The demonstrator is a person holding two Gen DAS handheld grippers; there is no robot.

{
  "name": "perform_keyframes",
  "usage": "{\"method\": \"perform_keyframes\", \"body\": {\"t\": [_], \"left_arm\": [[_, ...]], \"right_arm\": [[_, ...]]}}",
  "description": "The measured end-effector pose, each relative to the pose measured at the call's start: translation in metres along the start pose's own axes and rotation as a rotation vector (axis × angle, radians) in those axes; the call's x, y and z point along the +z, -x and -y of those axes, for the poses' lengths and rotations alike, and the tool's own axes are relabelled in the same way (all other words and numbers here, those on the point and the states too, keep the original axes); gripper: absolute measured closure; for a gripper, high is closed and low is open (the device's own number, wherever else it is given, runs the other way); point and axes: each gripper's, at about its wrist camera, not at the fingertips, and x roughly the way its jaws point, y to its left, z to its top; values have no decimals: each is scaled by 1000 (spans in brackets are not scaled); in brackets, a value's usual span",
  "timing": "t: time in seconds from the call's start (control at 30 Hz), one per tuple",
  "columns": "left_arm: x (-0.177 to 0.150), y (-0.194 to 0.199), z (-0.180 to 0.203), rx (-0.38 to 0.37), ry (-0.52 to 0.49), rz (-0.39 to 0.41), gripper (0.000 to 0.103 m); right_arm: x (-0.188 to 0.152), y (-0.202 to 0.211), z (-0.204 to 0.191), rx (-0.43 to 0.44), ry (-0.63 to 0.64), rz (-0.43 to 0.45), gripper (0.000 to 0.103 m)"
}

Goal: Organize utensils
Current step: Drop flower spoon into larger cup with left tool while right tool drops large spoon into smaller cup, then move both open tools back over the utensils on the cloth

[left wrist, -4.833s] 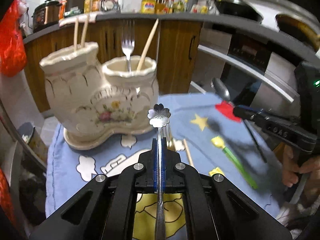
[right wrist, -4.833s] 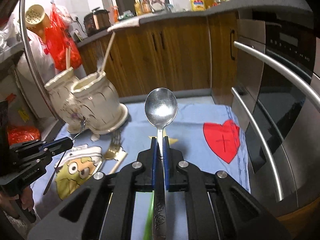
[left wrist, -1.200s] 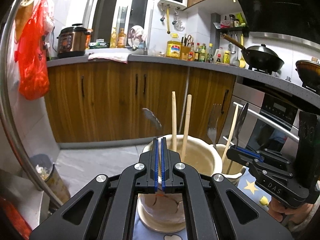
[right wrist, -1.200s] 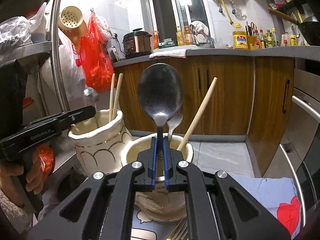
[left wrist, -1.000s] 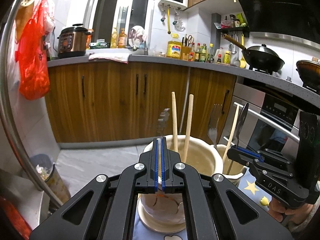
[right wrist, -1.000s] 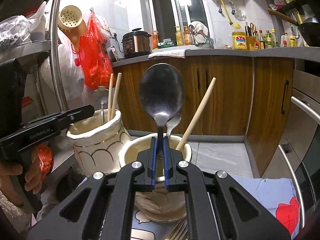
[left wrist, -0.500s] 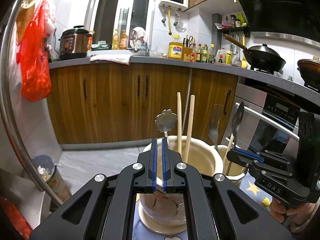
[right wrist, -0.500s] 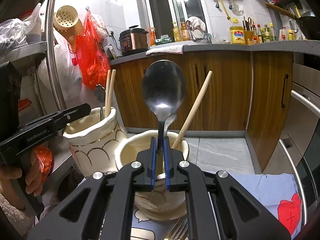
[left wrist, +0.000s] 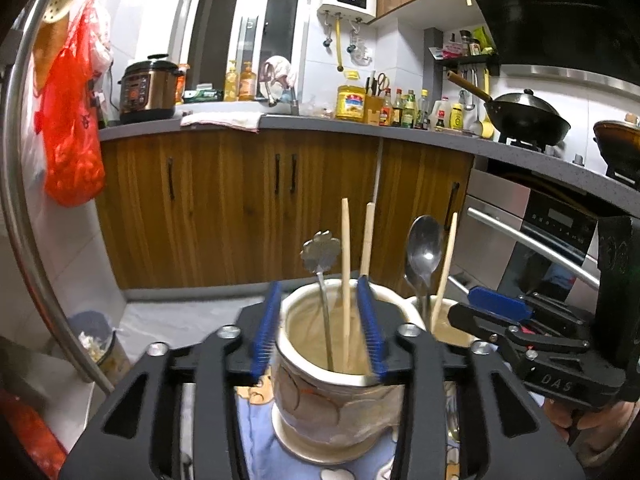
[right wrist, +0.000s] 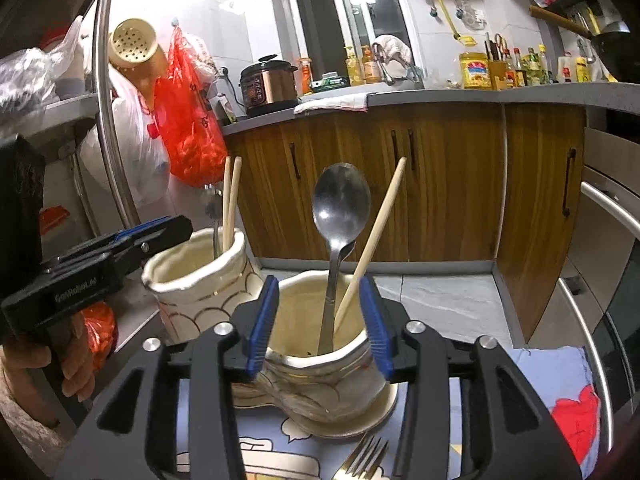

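the cream double holder (right wrist: 320, 364) sits low in the frame's centre, one pot per gripper. the right gripper (right wrist: 320, 328) hangs spread wide and empty around the big spoon (right wrist: 340, 216), which stands in the nearer pot. the left gripper (left wrist: 320, 332) is spread too, flanking the flower-headed spoon (left wrist: 320, 258) beside the chopsticks (left wrist: 346, 272). pulling back crooked, a finger could hook a handle and tip the holder. a fork (right wrist: 366, 458) lies at the bottom edge, unsorted.

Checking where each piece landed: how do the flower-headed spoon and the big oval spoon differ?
The flower-headed spoon has a small scalloped head; the oval spoon has a large smooth bowl. The flower-headed spoon stands in the holder's left cup beside two chopsticks; the oval spoon stands in the right cup with one chopstick. Both are metal, head up, released.
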Motion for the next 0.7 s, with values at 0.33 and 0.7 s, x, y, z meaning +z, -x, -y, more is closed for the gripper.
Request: {"method": "perform_keyframes", "body": {"t": [0.33, 0.7], "left_arm": [[5, 37, 40, -41, 13, -123, 19], [-15, 74, 82, 71, 13, -130, 7]], "right_arm": [[13, 73, 12, -13, -99, -32, 13], [-8, 137, 28, -198, -136, -6, 5]]}}
